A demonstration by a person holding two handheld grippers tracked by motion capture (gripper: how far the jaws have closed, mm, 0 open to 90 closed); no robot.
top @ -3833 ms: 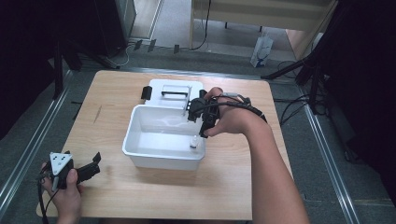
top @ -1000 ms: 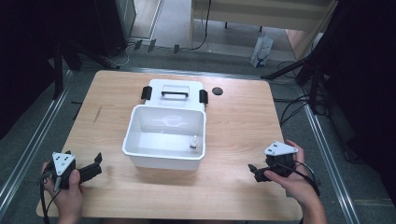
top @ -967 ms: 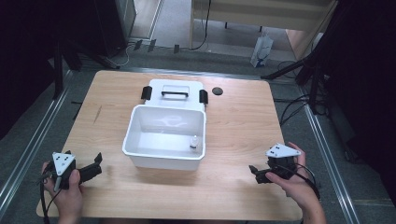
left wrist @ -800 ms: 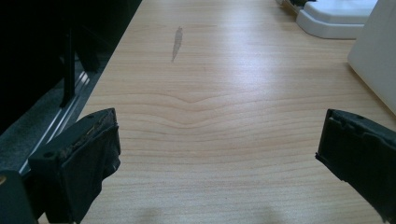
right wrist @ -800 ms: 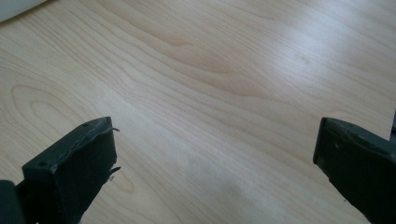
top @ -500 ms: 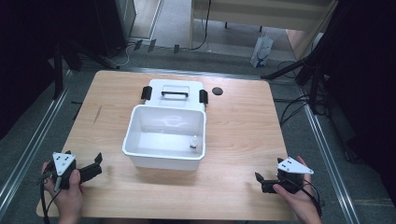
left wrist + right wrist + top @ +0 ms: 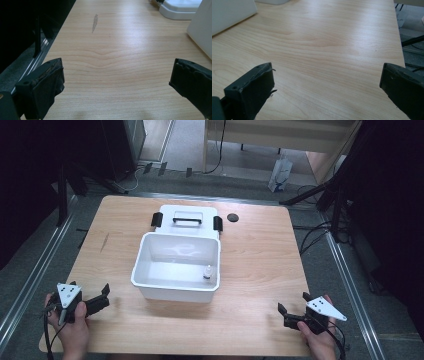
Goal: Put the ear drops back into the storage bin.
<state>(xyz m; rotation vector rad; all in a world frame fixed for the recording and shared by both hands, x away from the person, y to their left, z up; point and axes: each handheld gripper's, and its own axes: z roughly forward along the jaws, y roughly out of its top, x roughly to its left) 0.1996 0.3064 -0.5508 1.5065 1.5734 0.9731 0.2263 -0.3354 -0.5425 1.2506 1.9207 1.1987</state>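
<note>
Resting both tools wide open, empty: left tool (image 7: 97,298) | right tool (image 7: 289,315) | small white bottle (image 7: 207,272) upright in white plastic bin (image 7: 150,281) | next likely lid (image 7: 187,218): grip black handle centrally, lift level over wooden worktop (image 7: 260,265).

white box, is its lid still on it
No, in the high view the white box stands open with a small bottle inside, and the lid lies flat on the table behind it.

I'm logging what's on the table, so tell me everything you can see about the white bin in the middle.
The white bin is a rectangular open tub, plastic by its look, with a rolled rim and smooth walls. It stands upright mid-table, its far end close against the white lid. Inside, a small white bottle stands near the right front corner. Neither gripper touches it.
</note>
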